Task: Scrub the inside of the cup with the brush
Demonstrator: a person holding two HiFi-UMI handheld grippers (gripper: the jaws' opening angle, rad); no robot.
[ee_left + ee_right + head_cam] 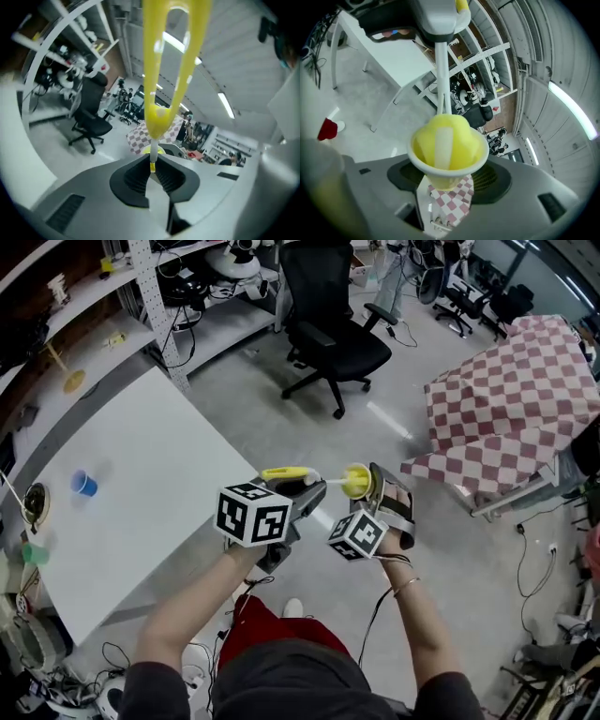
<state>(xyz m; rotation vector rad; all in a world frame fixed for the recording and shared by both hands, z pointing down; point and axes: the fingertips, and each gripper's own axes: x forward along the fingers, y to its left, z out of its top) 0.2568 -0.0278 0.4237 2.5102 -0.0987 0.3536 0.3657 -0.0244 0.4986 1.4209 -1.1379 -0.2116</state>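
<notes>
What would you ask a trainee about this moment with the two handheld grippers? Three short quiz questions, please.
1. True or false: the brush is clamped by its stem in the left gripper.
2. Where is the brush's sponge head?
A) in open air
B) inside the yellow cup
C) clamped in the left gripper's jaws
3. Which gripper holds the yellow cup?

Key
1. True.
2. B: the sponge head fills the mouth of the yellow cup.
3. The right gripper, with its jaws closed on the cup's sides.
</notes>
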